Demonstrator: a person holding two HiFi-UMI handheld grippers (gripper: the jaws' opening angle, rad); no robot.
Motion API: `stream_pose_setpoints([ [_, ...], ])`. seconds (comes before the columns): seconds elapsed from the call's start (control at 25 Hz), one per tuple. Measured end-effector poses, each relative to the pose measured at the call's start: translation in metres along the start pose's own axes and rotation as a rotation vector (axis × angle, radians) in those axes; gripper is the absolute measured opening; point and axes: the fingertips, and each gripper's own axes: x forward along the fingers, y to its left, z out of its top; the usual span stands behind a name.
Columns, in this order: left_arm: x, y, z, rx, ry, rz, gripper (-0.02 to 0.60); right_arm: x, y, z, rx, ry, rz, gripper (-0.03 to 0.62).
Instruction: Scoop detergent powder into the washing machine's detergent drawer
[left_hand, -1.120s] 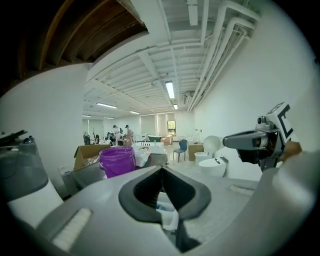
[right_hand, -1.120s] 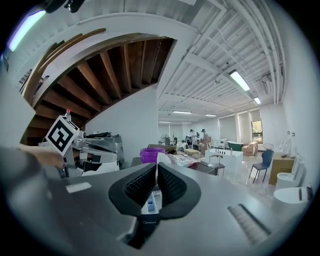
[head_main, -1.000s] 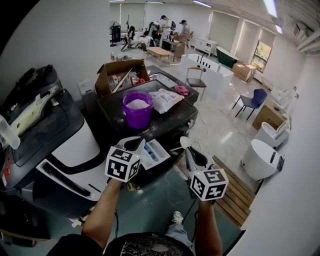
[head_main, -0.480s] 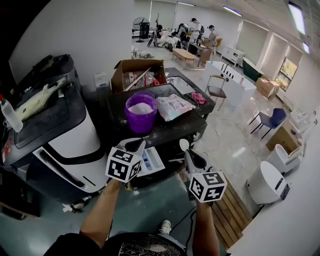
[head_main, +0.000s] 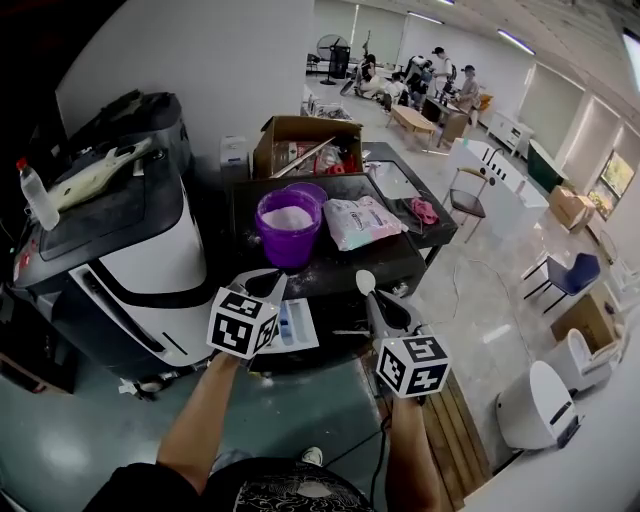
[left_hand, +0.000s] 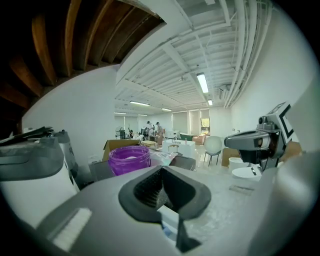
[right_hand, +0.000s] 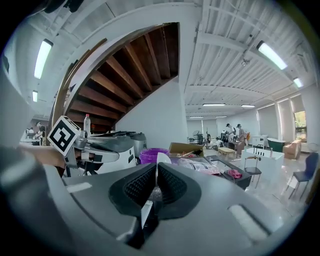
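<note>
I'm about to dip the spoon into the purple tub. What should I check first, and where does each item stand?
1. Spoon held in the right tool: ok, jaws shut on its handle.
2. Purple tub uncovered, with powder inside: ok.
3. Detergent drawer pulled out: ok.
4. Spoon bowl empty: cannot tell.
5. Left tool clear of the drawer: cannot tell; it sits at the drawer's left edge.
6. Bag beside the tub, not over it: ok.
</note>
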Motion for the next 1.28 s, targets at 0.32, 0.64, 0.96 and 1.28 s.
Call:
stream_pose_setpoints([
  [0.32,-0.002,0.009,-0.003,-0.032,0.009,0.108,0.002,0.023,-0.004,0.002,-0.025,0.009,0.12,0.035],
  [0.64,-0.01,0.017,-0.01,-0.064,0.025,0.192,0.002,0.041,0.002,0.004,-0.042,0.014,0.216,0.035],
  [0.96,-0.009,0.019,-0.016,-0.08,0.025,0.221,0.002,0.05,0.003,0.002,-0.058,0.022,0.256,0.035],
  [1.28,-0.003,0.033,-0.02,-0.087,0.032,0.231,0.001,0.069,0.003,0.01,-0.065,0.016,0.276,0.035],
])
